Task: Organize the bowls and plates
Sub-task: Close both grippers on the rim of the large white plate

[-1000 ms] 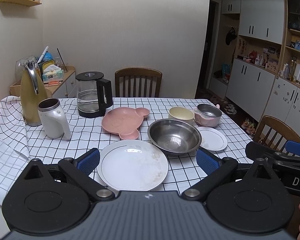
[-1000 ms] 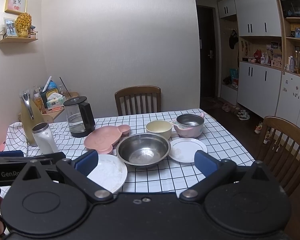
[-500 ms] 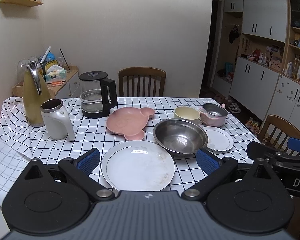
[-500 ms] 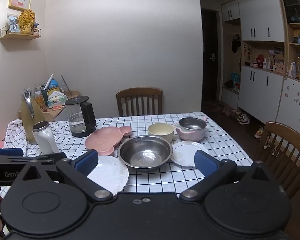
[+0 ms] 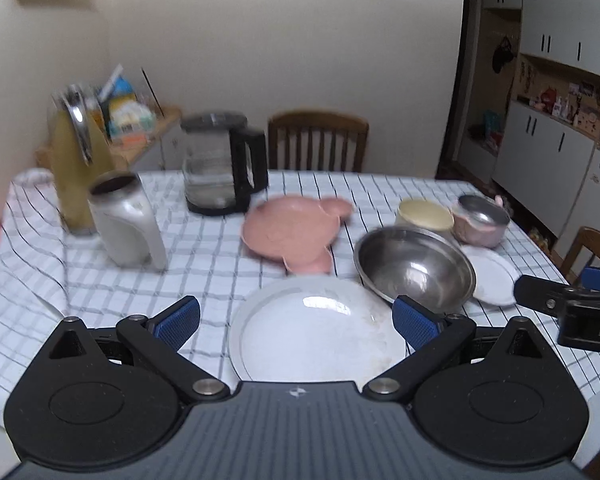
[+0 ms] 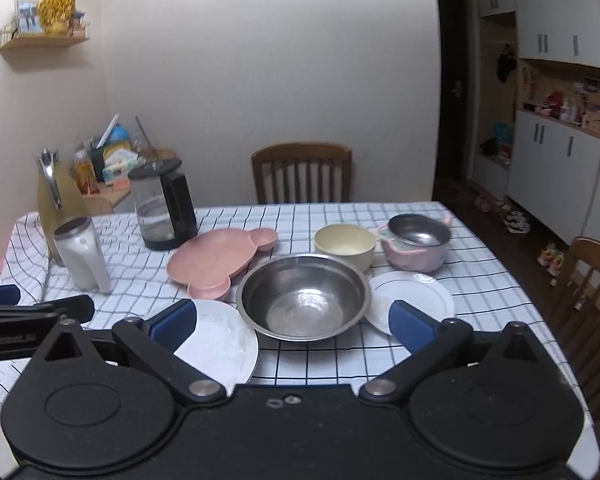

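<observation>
Both grippers are held above the near edge of the bench (image 6: 480,280), which is covered w/ a checked cloth. The left gripper (image 5: 296,320) is seen w/ fingers (image 5: 178,316) spread wide, nothing grasped; the large white plate (image 5: 316,336) lies on the bench betw. them in view. The right gripper (image 6: 294,320) is likewise spread wide & empty, w/ the steel bowl (image 6: 304,296) framed betw. its fingers (image 6: 412,320).

The steel bowl is set just right of the large plate, rims touching or nearly so. A small white plate (image 6: 416,294) lies just right of the bowl. Behind, a pink bear-shaped plate (image 6: 216,260), a cream bowl (image 6: 344,244) & a pink-sided steel bowl (image 6: 416,240) are lined up. At far left, a glass kettle (image 6: 162,208), a white jug (image 6: 82,256) & a yellow flask (image 6: 54,204) are stood. The left view is motion-blurred.
</observation>
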